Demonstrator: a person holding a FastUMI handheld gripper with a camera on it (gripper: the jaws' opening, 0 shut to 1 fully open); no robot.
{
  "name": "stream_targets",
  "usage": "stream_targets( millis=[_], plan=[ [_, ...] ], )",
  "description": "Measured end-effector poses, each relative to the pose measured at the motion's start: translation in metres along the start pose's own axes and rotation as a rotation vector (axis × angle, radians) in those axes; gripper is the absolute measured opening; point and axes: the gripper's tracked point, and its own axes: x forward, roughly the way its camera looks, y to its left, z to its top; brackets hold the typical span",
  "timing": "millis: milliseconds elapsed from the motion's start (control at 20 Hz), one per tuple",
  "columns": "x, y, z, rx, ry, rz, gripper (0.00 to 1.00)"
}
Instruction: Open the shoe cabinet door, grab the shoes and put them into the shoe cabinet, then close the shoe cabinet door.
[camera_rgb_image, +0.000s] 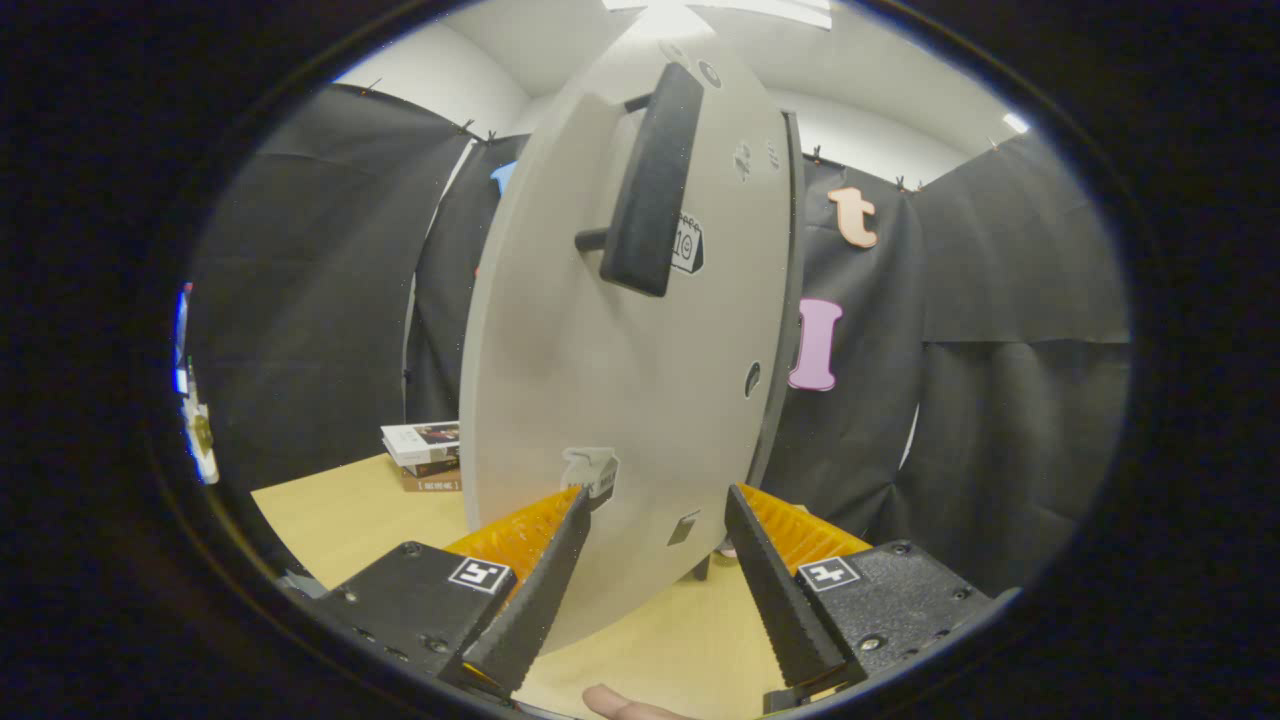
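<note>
door (600, 380): big grey panel, mid frame, just ahead of fingers; handle (652, 180) up top
gripper (655, 515): jaws wide, holding nothing
shoes: can't tell where
table (340, 520): books (425, 455) at lower left
progress: prob. door step; open or shut, can't tell

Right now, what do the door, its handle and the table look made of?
Door: matte light-grey panel, smooth with drilled holes, probably painted or laminated board. Handle: black bar, dull, finely textured, likely plastic or coated metal on two posts. Table: pale wood-grain top, possibly laminate. Gripper open, fingers just ahead of the door.
</note>
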Motion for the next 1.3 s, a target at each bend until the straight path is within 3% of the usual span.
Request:
stream_targets(
  millis=[200, 350, 600, 1000, 1300],
  plan=[
    [0.034, 0.041, 0.005, -0.014, -0.016, 0.055, 0.90],
    [0.055, 0.080, -0.007, 0.014, 0.024, 0.157, 0.90],
    [0.041, 0.103, -0.025, 0.076, 0.041, 0.199, 0.93],
    [-0.022, 0.055, -0.001, 0.041, -0.067, 0.147, 0.93],
    [-0.058, 0.019, 0.031, 0.121, -0.125, 0.083, 0.93]
  ],
)
